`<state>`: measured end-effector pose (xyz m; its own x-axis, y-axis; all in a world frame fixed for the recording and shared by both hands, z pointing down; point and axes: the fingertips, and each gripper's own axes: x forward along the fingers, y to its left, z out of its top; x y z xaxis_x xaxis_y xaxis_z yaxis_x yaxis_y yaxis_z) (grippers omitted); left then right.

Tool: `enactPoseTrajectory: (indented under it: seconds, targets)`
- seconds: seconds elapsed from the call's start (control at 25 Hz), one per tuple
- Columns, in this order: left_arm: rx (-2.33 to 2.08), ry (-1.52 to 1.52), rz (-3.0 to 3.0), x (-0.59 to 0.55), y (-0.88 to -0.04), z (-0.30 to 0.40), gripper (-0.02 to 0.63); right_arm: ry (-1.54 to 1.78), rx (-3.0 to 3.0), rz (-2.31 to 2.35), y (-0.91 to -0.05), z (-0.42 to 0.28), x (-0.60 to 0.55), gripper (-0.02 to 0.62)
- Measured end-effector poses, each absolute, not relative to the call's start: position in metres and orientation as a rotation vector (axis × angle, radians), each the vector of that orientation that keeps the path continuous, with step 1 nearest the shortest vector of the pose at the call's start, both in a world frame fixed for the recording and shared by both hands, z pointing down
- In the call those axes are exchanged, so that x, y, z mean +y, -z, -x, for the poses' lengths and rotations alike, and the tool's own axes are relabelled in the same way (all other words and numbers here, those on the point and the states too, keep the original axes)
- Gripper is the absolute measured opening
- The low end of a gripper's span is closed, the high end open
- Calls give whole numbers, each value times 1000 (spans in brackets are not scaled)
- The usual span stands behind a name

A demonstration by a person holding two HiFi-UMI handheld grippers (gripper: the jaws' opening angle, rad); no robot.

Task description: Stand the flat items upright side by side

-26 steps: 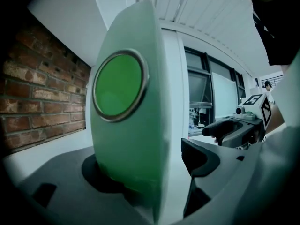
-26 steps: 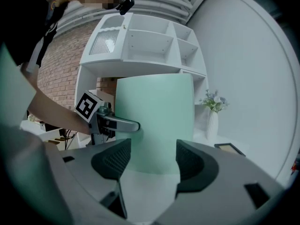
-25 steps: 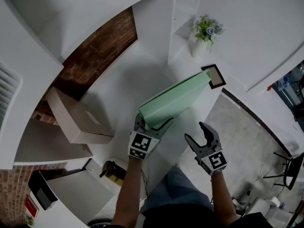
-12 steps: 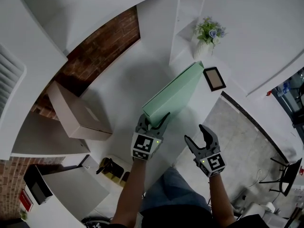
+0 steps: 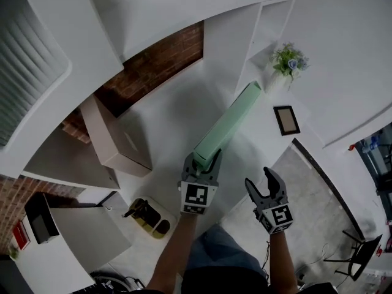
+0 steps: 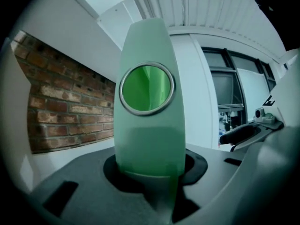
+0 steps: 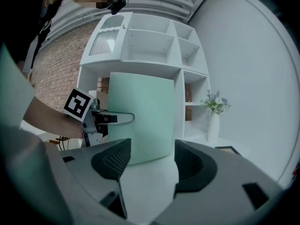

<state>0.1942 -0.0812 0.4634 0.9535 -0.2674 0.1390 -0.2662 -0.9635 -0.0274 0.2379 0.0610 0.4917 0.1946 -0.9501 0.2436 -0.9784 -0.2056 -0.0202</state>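
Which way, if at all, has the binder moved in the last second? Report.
Yes. The binder has turned onto its edge, and its far end, which overlapped the frame, now sits clear to the frame's left.

1. no words, brands or numbers are coming through readable anywhere.
2. a red label on the dark box at lower left is showing up way too tiny to read.

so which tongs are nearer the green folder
Left. The left tongs are closing on the near end of the green folder; the right tongs hang open beside it, apart.
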Motion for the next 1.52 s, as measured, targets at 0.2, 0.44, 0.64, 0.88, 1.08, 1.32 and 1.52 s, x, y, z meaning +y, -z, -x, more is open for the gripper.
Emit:
enactPoseTrajectory:
  seconds: [0.2,0.44,0.64,0.88,1.08,1.32,1.52]
  targets:
    - [727,210,3015,-118,-454,-172,135,-266,-1964,-2267,-483,-234,30,279]
    - [1029,198,2933,-163,-447,-145,133,-258,-2085,-2167,-482,-225,-11,279]
    - [1270,199,2872,-195,-452,-120,132,-162,-2220,-2020,-467,-214,-69,279]
    - [1425,169,2784,-221,-448,-101,126,-105,-2365,-1873,-456,-190,-129,278]
    - [1576,101,2698,-242,-437,-95,126,-144,-2411,-1802,-462,-182,-146,278]
    - [1771,73,2612,-261,-438,-82,126,-167,-2436,-1772,-467,-178,-160,276]
    - [1899,80,2558,-268,-448,-73,126,-145,-2441,-1749,-462,-177,-177,276]
